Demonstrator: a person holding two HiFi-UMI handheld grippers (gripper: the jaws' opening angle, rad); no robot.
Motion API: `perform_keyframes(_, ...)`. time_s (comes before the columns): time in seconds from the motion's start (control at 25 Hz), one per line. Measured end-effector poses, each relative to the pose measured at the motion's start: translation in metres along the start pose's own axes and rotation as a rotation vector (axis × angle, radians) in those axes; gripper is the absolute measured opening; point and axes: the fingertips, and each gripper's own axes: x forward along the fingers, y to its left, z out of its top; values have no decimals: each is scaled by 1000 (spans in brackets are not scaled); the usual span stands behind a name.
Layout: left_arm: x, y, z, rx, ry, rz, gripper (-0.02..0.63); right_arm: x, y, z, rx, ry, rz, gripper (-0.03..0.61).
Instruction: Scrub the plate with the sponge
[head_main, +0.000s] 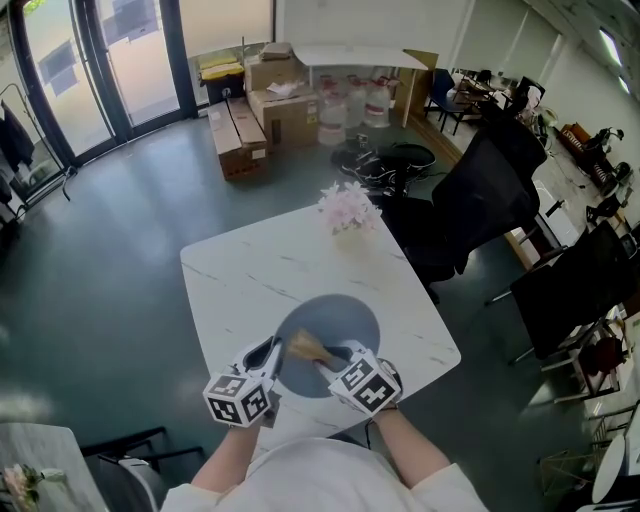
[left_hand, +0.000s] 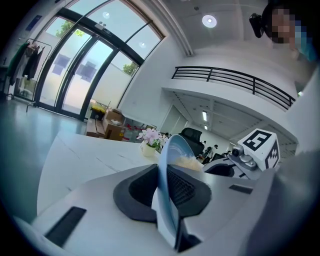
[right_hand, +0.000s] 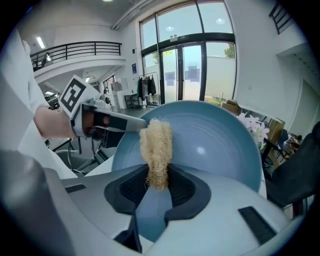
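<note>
Head view: blue plate (head_main: 340, 325) over white table (head_main: 250, 270), between 2 grippers.
Left gripper view: left gripper (left_hand: 167, 187) pinched tight on the rim; stiff, glazed, probably slippery and breakable.
Right gripper view: right gripper (right_hand: 157, 182) clamped on soft, light fibrous sponge (right_hand: 156, 145), touching the plate's face.

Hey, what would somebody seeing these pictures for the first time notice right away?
The eye goes first to the blue plate above the near part of the white table, its rim clamped in the left gripper. Next comes the straw-coloured sponge, pinched in the right gripper and held to the plate's face. A pot of pink flowers stands at the table's far edge.
</note>
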Motion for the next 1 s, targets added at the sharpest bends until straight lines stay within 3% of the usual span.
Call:
perform_keyframes(0.16,0,1,-4,-27,3,-4,49,-13,-38,5,56,-35,-109,118)
perform_keyframes(0.4,0,7,-6,-56,-1,8,49,-33,-80,-22,99,32,-229,118)
perform_keyframes(0.64,-2,21,-3,-101,-22,30,49,-37,-82,-50,169,75,-241,118)
perform_keyframes(1.0,2,23,0,-130,-22,33,49,-40,-74,-64,232,43,-232,118)
